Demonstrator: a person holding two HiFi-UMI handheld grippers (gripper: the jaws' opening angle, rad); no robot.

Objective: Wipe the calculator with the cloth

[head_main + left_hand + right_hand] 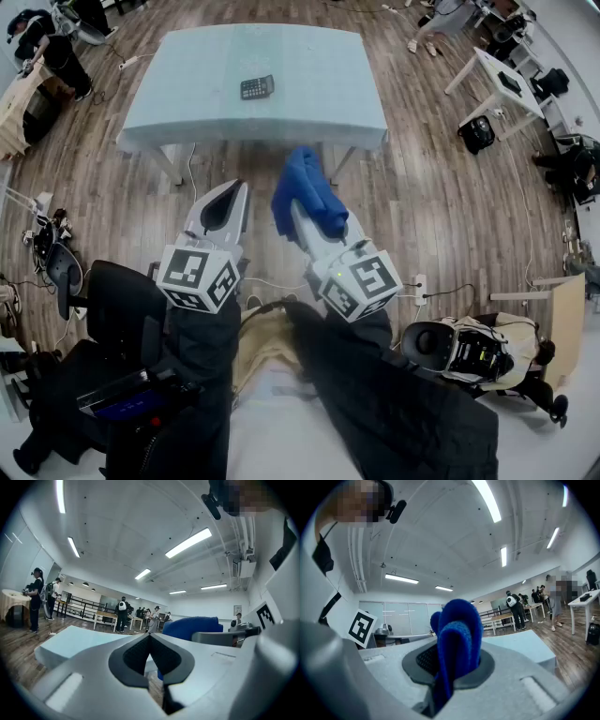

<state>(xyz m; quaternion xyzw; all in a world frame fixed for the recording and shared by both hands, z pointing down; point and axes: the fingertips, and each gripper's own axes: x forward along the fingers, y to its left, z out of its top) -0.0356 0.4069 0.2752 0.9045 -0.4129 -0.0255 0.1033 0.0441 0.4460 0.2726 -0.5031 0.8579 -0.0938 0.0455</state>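
R gripper (455, 665) is clamping the cloth (305, 192); L gripper (232, 187) is sitting closed, empty. Calculator (256, 87) is lying near centre of desk (323, 89), ahead-left of cloth, well apart.

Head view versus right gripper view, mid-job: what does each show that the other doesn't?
Only the head view shows the dark rectangular calculator, lying on the pale blue-green table, far ahead of the folded blue fuzzy cloth and not yet touched by it. Only the right gripper view shows, from close in, the right tool with its jaws clamped on a fold of that cloth, plus the ceiling strip lights. Both show the cloth held in the right tool and part of the table.
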